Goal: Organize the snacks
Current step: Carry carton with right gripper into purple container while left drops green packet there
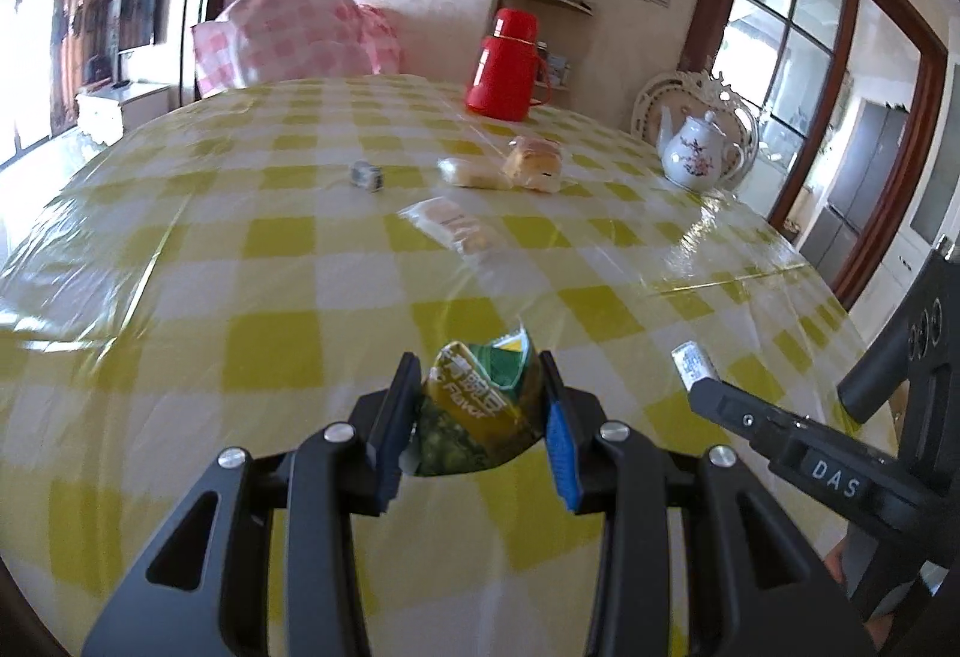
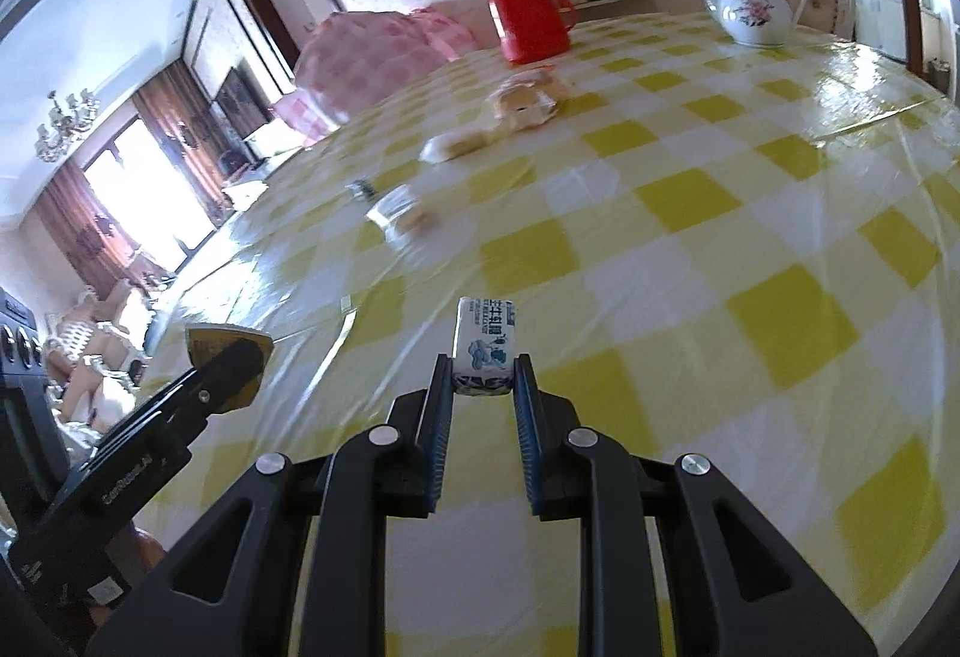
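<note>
My left gripper (image 1: 480,387) is shut on a green and yellow snack packet (image 1: 480,411), held above the yellow checked table (image 1: 270,249). My right gripper (image 2: 483,375) is shut on a small white and blue candy bar (image 2: 483,345); that bar also shows at the right of the left wrist view (image 1: 695,364). Farther on the table lie a clear-wrapped biscuit pack (image 1: 456,225), a small grey-blue wrapped candy (image 1: 366,175), a long bread roll (image 1: 474,173) and a wrapped bun (image 1: 534,162).
A red thermos jug (image 1: 507,66) stands at the table's far side. A white flowered teapot (image 1: 696,153) stands at the far right edge. A pink checked cover (image 1: 294,33) rises behind the table. The left gripper shows at the left of the right wrist view (image 2: 228,369).
</note>
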### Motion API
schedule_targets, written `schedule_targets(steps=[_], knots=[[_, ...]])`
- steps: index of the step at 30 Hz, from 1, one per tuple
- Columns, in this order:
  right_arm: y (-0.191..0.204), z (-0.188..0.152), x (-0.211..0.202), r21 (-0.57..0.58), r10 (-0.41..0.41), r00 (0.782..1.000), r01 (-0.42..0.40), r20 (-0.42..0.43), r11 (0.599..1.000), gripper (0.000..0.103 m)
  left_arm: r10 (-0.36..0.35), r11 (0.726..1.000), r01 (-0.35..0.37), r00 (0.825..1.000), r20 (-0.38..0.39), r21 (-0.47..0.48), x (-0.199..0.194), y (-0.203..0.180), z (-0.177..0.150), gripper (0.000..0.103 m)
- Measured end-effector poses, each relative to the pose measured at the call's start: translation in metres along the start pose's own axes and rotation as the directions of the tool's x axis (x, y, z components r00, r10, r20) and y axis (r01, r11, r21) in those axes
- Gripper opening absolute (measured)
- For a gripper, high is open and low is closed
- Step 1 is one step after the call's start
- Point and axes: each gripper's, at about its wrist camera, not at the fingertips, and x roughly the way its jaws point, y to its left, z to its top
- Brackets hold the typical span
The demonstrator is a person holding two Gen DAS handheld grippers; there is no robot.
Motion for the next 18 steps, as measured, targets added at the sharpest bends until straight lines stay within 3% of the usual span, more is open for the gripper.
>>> schedule_targets(steps=[18], knots=[[0.092,-0.061,-0.02,-0.128,0.139,0.987,-0.148,-0.077,0.981,0.021,0.128,0.991,-0.128,0.992,0.013,-0.026,-0.105,0.075,-0.042,0.039]])
